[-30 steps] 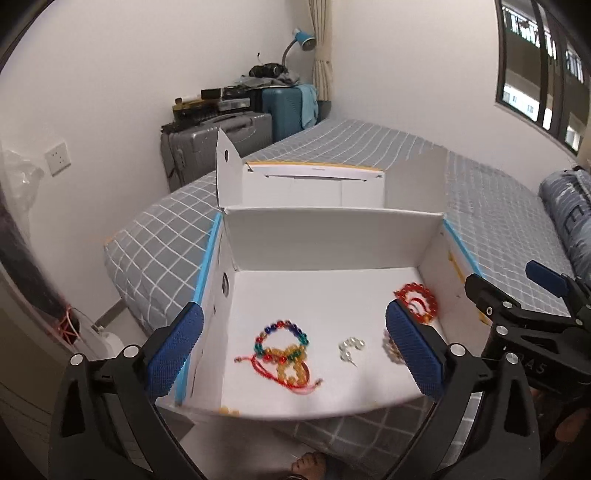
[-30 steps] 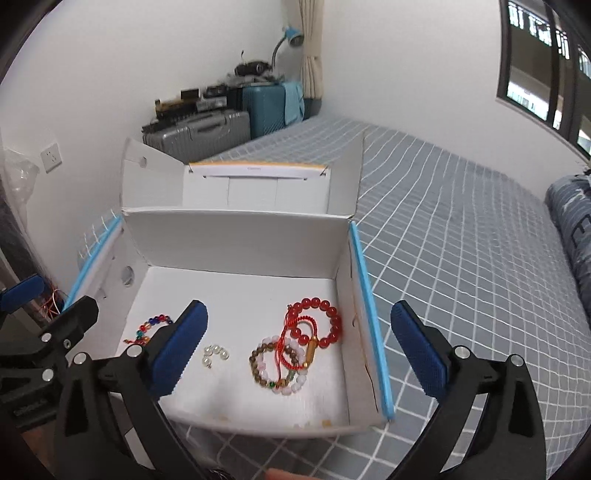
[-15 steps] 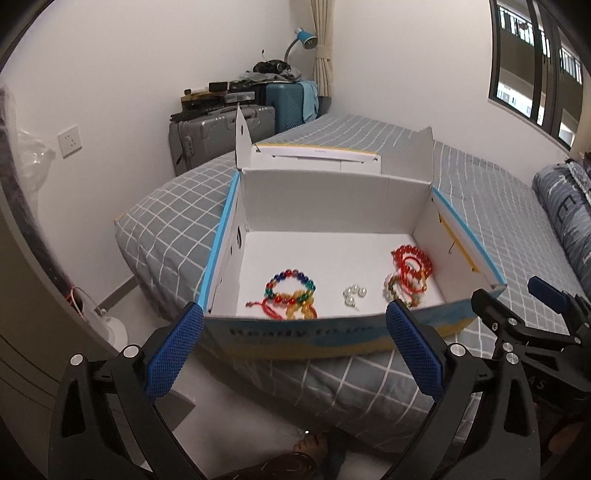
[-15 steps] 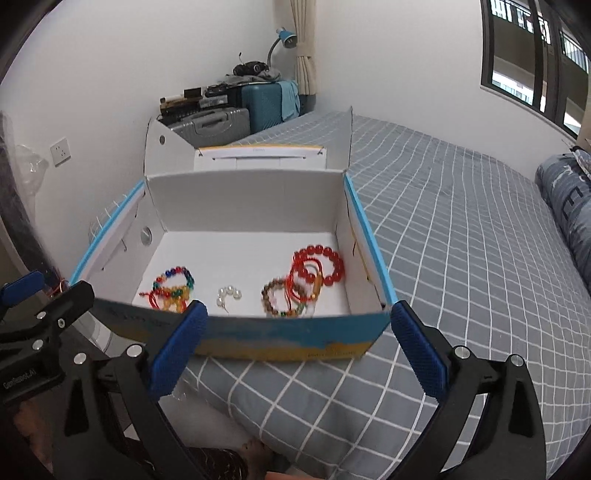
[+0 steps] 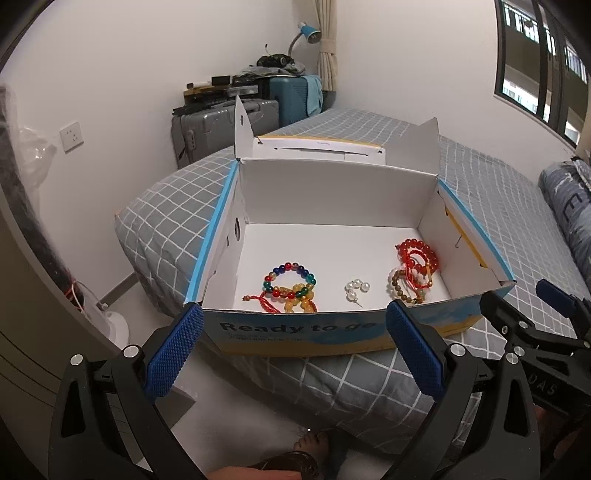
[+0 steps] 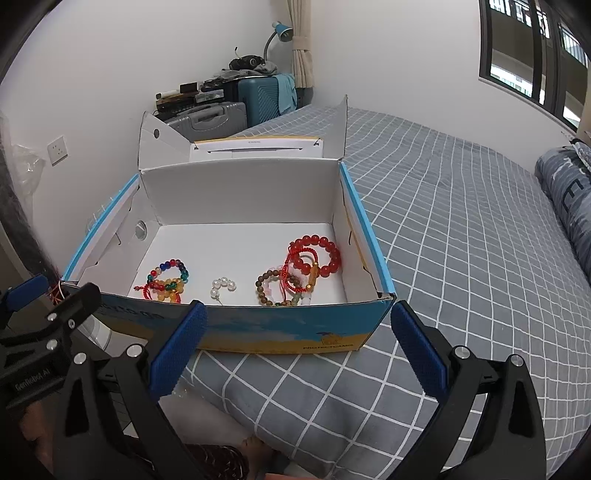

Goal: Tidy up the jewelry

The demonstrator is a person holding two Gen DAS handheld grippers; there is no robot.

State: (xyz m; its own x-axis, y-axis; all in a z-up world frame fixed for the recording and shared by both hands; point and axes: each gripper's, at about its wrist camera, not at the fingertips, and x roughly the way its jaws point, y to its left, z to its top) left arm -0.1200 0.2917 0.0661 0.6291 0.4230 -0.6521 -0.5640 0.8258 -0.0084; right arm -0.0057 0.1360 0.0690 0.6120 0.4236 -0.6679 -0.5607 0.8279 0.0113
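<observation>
Jewelry lies inside an open cardboard box (image 5: 303,334) on the near corner of a bed (image 6: 461,236). Both tools hang just short of the box's near wall, empty: the left gripper (image 5: 293,354) has its blue-padded fingers (image 5: 173,354) spread wide, released, and the right gripper (image 6: 295,350) is likewise spread, grasping nothing. In the left wrist view the right gripper's black frame shows at the right edge.

Past the near wall, printed "Ready to go", the white floor of the box holds three groups. At the left sits a multicolored bead bracelet (image 5: 290,280), touching some amber beads (image 5: 299,299) and a red cord (image 5: 258,297) on its near side. In the middle, apart from the others, is a small pearl piece (image 5: 355,288) with a thin pin pointing toward the near wall. At the right, near the right wall, a red bead bracelet (image 6: 317,254) overlaps a brown bead bracelet (image 6: 264,288) and red cord, tangled together.

The box lid stands open at the far side. Farther off, by the wall, are a grey suitcase (image 6: 210,116) and a teal suitcase (image 6: 267,96), with a blue desk lamp (image 6: 282,31) above. A person's bare foot (image 5: 314,448) shows on the floor below.
</observation>
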